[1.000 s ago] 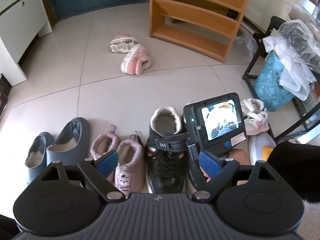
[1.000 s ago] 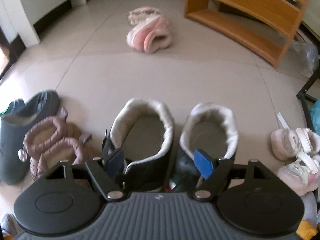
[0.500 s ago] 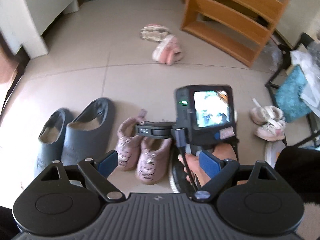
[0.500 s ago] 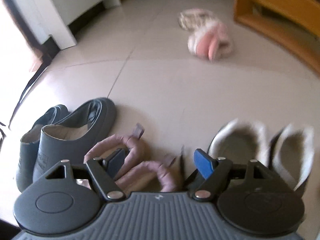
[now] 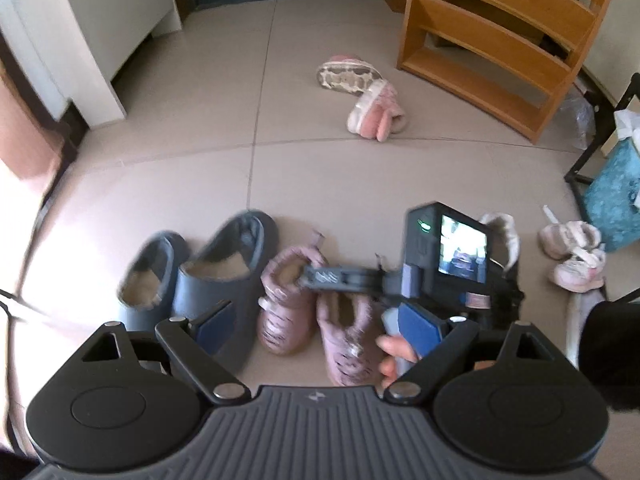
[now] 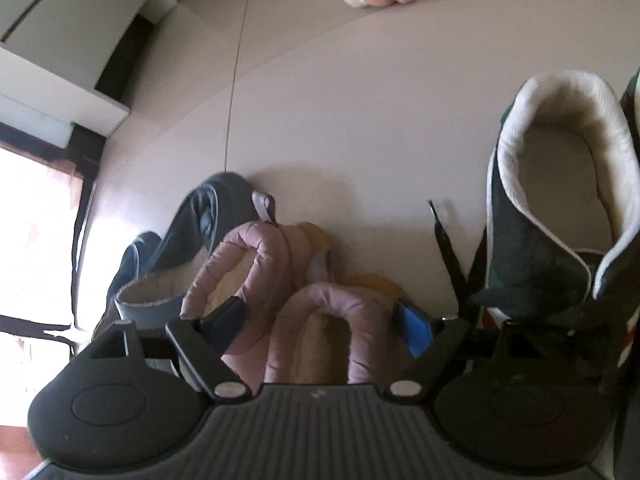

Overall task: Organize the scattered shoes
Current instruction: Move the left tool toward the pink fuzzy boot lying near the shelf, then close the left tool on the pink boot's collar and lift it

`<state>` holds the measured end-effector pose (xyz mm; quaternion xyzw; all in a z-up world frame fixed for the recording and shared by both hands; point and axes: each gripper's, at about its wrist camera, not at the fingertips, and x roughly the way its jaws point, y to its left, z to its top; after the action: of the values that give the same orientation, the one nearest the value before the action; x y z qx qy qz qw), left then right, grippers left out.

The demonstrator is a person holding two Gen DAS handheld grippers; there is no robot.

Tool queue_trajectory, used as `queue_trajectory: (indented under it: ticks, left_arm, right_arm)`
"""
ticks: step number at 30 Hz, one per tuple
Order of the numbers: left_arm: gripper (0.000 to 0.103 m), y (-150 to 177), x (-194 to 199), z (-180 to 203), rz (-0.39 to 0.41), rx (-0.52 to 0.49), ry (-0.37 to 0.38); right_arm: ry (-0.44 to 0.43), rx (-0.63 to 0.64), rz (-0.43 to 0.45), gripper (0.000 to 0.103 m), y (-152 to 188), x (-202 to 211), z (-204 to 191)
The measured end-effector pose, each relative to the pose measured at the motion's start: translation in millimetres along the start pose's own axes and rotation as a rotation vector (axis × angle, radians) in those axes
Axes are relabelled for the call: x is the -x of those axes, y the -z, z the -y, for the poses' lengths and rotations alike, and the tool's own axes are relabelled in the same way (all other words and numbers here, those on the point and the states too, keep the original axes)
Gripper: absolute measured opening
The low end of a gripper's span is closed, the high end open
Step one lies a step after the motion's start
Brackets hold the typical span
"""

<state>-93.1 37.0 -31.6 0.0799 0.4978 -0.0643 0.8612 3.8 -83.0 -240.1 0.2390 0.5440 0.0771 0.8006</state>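
Note:
A row of shoes stands on the tiled floor: two grey slippers (image 5: 224, 280), two small mauve boots (image 5: 286, 300) and a black high-top shoe (image 6: 560, 200) with a white lining. My right gripper (image 6: 320, 322) hangs low over the mauve boots (image 6: 332, 320). Its jaws are opening, with the collar of the right-hand boot between the fingers. Whether the pads touch the boot is unclear. My left gripper (image 5: 318, 322) is open and holds nothing, above the grey slippers and the boots. A hand (image 5: 394, 356) carries the right gripper's body (image 5: 448, 256).
Two pink slippers (image 5: 376, 112) lie apart farther off, one of them sole up, before a wooden shoe rack (image 5: 492, 32). Pale pink sneakers (image 5: 576, 256) sit at the right by a blue bag (image 5: 616, 196). A white cabinet (image 5: 100, 20) stands at the left.
Both views have swung left, from the black high-tops to the mauve boots. The right gripper has come down close over the boots and rolled. The left gripper stayed open.

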Motion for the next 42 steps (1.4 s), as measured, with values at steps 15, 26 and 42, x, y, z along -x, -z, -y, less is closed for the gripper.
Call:
queue_trajectory:
  ticks: [15, 26, 42]
  left_arm:
    - [0.091, -199.9, -134.2, 2.6, 0.315, -0.347, 0.029]
    - [0.091, -195.4, -337.3, 152.8, 0.36, -0.752, -0.26]
    - [0.051, -247.9, -392.7, 118.9, 0.29, -0.853, -0.24]
  right_arm:
    - [0.205, 0.353, 0.322, 0.097, -107.8, 270.6, -56.5]
    - [0.239, 0.298, 0.336, 0.099, -134.6, 279.1, -32.8]
    - [0.288, 0.259, 0.236, 0.099, -145.2, 269.1, 9.3]
